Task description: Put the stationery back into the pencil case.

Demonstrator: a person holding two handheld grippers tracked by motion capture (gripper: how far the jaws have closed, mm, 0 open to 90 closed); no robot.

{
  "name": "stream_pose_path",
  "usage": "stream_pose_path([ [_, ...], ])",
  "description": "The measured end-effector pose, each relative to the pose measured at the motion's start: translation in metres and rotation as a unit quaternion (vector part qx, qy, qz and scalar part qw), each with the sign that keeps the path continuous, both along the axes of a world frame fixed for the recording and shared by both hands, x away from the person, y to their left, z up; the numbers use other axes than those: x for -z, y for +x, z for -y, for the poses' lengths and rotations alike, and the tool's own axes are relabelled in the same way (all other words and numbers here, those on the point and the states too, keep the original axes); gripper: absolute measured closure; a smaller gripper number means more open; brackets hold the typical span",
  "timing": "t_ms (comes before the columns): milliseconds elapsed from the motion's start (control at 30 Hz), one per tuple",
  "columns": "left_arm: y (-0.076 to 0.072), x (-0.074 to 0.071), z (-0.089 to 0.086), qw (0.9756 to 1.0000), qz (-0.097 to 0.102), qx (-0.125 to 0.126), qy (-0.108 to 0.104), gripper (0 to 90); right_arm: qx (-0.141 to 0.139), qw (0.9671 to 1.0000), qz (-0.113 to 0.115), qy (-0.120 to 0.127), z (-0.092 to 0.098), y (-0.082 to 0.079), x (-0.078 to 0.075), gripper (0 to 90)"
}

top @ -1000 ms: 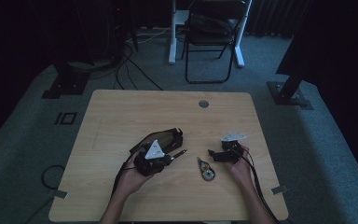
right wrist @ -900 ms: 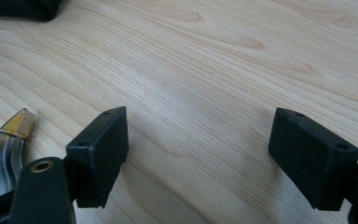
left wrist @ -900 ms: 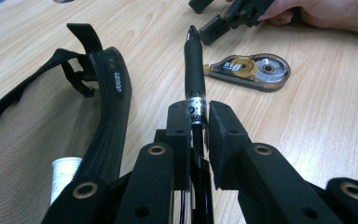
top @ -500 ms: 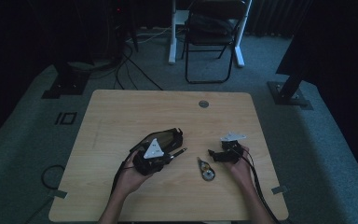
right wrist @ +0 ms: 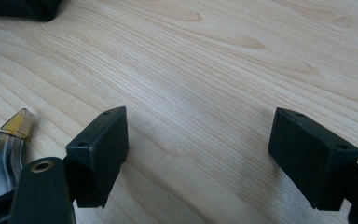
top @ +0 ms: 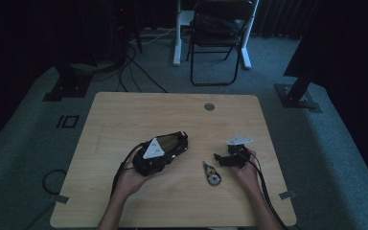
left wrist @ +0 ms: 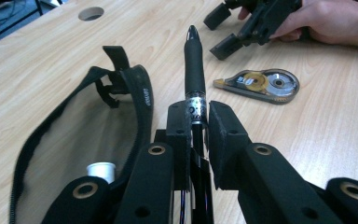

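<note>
My left gripper (left wrist: 198,112) is shut on a black pen (left wrist: 194,65), whose tip points forward past the jaws. Just left of it lies a black mesh pouch (left wrist: 140,93), unzipped, with a small white cap (left wrist: 100,169) inside. A correction tape dispenser (left wrist: 261,84) lies on the wood to the right of the pen. In the high view the left gripper (top: 175,154) rests beside the pouch (top: 170,140). My right gripper (right wrist: 198,144) stands open over bare wood, with the dispenser's amber tip (right wrist: 9,135) just left of its left jaw. A hand holds it (top: 219,158) near the dispenser (top: 212,175).
The wooden table (top: 124,115) has a round cable hole (top: 209,106) near its far edge. A folding chair (top: 220,38) and stand bases sit on the floor beyond. The pouch's corner (right wrist: 23,8) shows at the top left of the right gripper view.
</note>
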State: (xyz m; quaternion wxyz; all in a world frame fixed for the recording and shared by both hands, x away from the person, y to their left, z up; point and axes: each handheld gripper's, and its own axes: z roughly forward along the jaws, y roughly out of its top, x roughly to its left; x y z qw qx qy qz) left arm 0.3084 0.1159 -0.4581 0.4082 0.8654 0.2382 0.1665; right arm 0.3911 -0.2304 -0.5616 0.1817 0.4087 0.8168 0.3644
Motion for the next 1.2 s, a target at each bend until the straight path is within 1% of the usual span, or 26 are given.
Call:
stream_pose_path([
  [467,0.011,-0.003,-0.011,0.9998,0.005,-0.022,-0.001,79.6,0.000,1.0000,0.000,0.000,0.000,0.000,0.000,20.1],
  [700,0.018,-0.002,-0.015,0.9994,0.004,-0.033,-0.001,79.6,0.000,1.0000,0.000,0.000,0.000,0.000,0.000,20.1],
  [900,0.023,0.000,-0.018,0.9990,0.004,-0.045,0.003,79.6,0.000,1.0000,0.000,0.000,0.000,0.000,0.000,20.1],
  [1067,0.027,0.002,-0.019,0.9985,0.005,-0.054,0.002,79.6,0.000,1.0000,0.000,0.000,0.000,0.000,0.000,20.1],
  [1200,0.031,0.001,-0.020,0.9982,0.007,-0.059,0.003,79.6,0.000,1.0000,0.000,0.000,0.000,0.000,0.000,20.1],
])
